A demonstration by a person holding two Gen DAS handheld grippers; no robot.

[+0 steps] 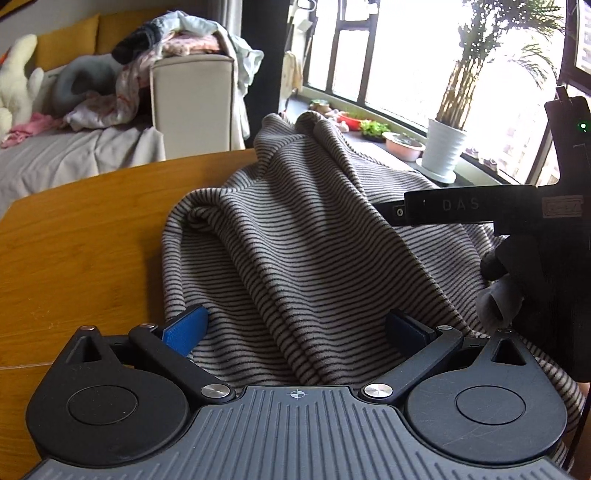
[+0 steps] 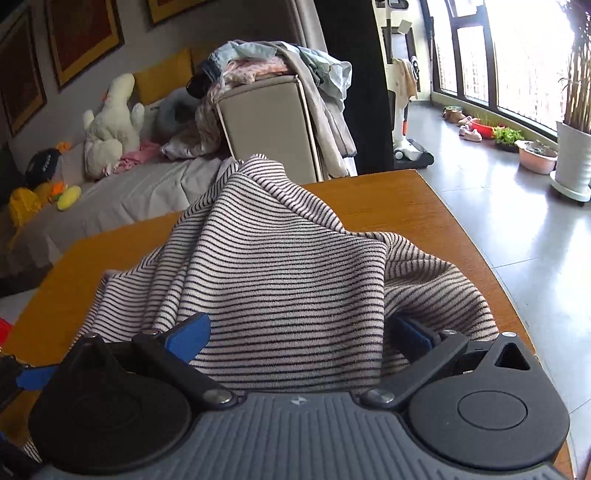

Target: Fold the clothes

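On the far left of the left wrist view, a white plush toy (image 1: pixel 16 79) is seen on a grey-covered sofa (image 1: pixel 74 155), beside a heap of loose clothes (image 1: pixel 177 35) piled over a beige box (image 1: pixel 192 99). The wooden table (image 1: pixel 81 236) is spread in front, and the striped garment (image 1: pixel 295 236), grey with thin dark lines, is bunched on it in raised folds. The left gripper (image 1: pixel 295 328) is held with its blue pads (image 1: pixel 186 328) wide apart, the cloth lying between them without being pinched. To the right, the other tool's black body is seen, and the letters "DAS" (image 1: pixel 460 204) can be read on it; a smaller label beside them is too blurred to read. A green light is lit near its top. A white plant pot (image 1: pixel 443 147) is set by the window.

In the right wrist view, framed pictures (image 2: pixel 85 37) are hung on the left wall. The right gripper (image 2: pixel 297 334) is likewise spread open, with a striped fold draped between its fingers (image 2: pixel 188 332) but not clamped.
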